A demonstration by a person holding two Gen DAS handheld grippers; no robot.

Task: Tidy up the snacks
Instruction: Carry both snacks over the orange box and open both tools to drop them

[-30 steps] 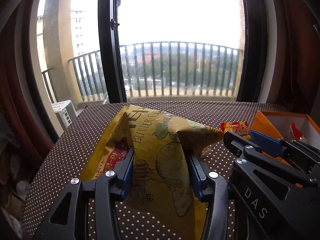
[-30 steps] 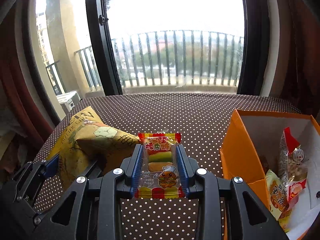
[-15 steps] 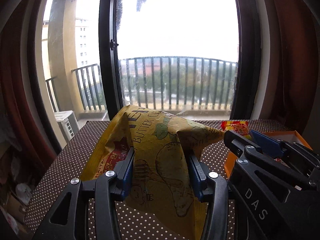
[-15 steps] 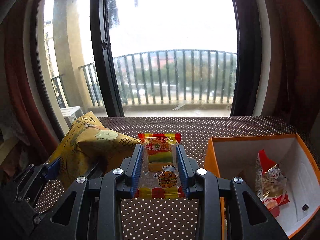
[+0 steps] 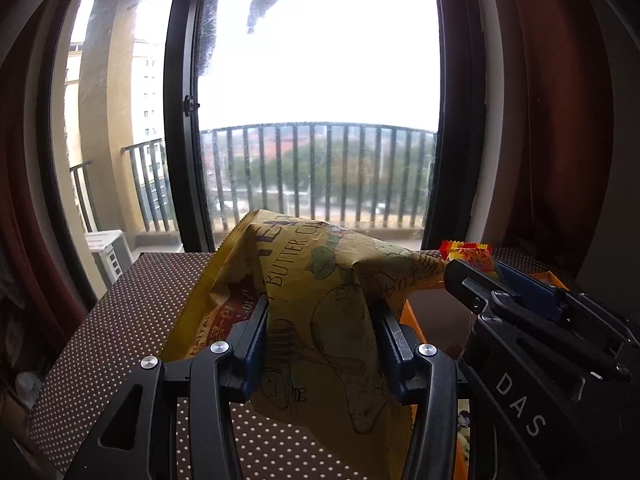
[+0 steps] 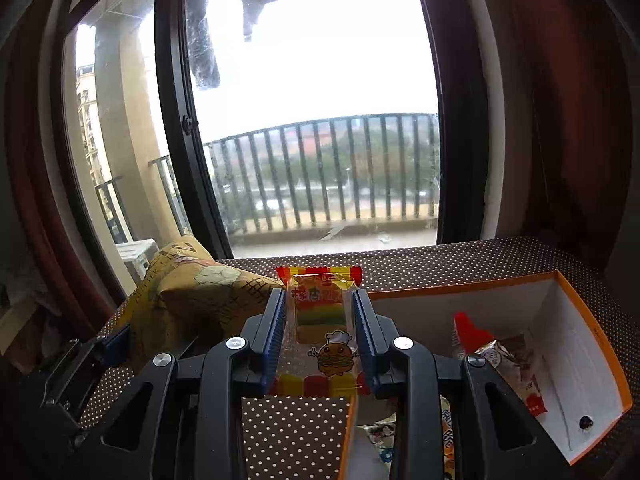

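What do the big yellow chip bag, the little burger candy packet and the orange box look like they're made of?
Yellow chip bag: matte printed film, possibly paper-look plastic; it creases and puffs where it is pinched.
Burger candy packet: glossy clear plastic wrap; the layered sweet shows through and the end is crimped.
Orange box: stiff cardboard, it seems, orange outside and white inside; flat walls and crisp folded corners.
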